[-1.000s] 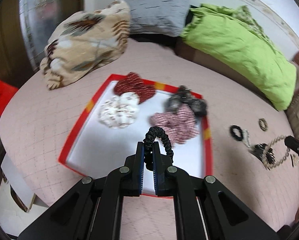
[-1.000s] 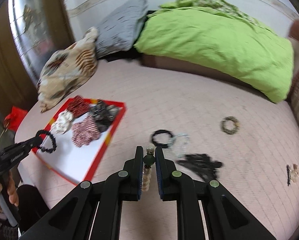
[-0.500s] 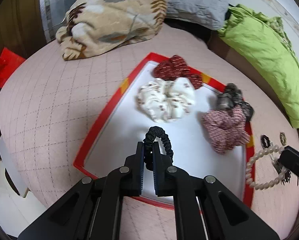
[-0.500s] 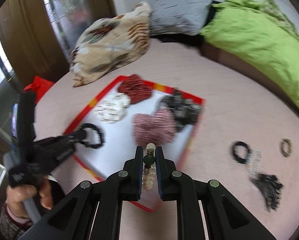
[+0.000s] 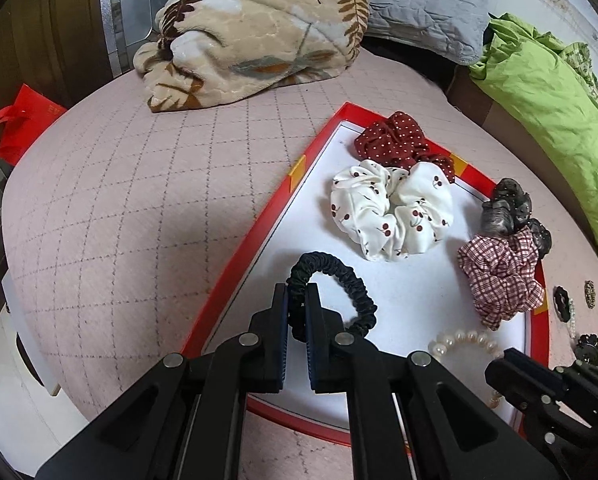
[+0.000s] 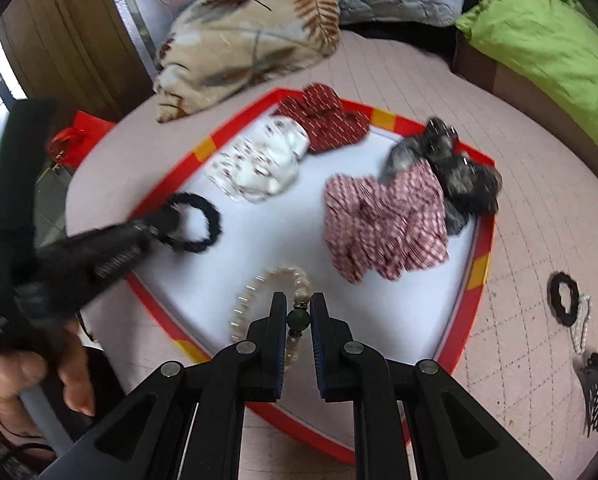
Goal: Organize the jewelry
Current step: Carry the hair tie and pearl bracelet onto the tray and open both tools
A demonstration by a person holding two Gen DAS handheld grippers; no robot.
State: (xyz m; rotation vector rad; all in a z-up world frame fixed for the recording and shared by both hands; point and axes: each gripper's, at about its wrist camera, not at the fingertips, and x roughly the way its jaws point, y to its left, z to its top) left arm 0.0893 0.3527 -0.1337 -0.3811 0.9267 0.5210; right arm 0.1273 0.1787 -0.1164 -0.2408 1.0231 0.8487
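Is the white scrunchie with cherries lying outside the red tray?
No, the white scrunchie lies inside the red tray, beside the dotted red scrunchie.

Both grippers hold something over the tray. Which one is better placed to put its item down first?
Probably left. The left gripper holds the black hair tie over bare tray floor; the right gripper holds its pearl bracelet nearer the tray's edge.

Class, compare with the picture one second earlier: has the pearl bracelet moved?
Yes. The right claw has carried the pearl bracelet leftward from the bare bedspread to above the red-rimmed tray.
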